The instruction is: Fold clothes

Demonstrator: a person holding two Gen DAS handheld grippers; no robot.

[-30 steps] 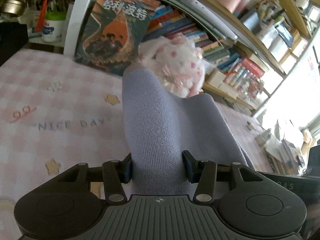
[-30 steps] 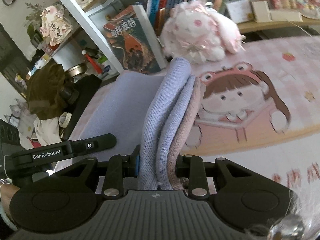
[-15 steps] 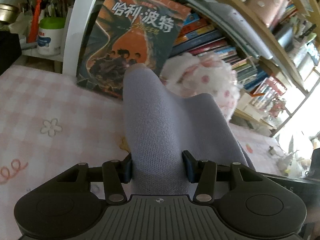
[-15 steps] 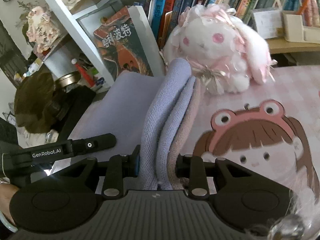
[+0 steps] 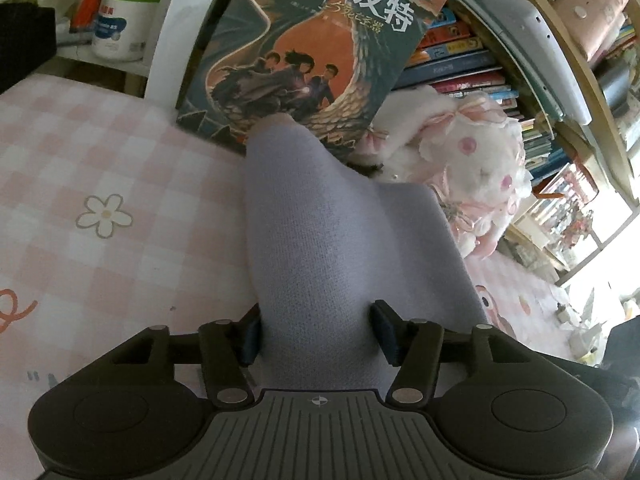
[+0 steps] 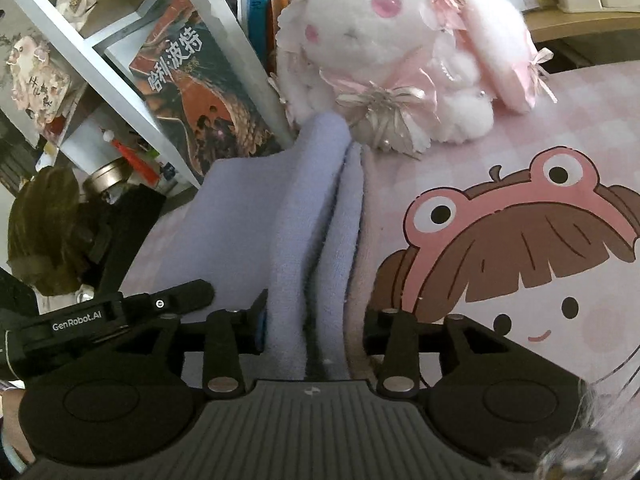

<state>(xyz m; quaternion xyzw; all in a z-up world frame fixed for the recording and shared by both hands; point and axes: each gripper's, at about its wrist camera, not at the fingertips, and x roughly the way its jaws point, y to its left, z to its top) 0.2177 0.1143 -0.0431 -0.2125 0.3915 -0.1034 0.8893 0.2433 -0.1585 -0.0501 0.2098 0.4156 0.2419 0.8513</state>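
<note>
"哈利·波特" stands on the book cover point(image 5: 316, 40); "GenRobot.AI" on the left tool point(image 6: 76, 326)

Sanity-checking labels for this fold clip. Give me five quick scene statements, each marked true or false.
1. The garment between the left gripper fingers is lavender knit. True.
2. A white and pink plush rabbit sits at the far end of the cloth in the right wrist view. True.
3. The surface under the garment is plain dark wood. False: it is a pink checked cover with flowers and a cartoon print.
4. The right gripper has nothing between its fingers. False: folded layers of the garment run between them, while the jaws are opening.
5. A book with a dark, orange-centred cover leans on the shelf behind the cloth. True.
</note>
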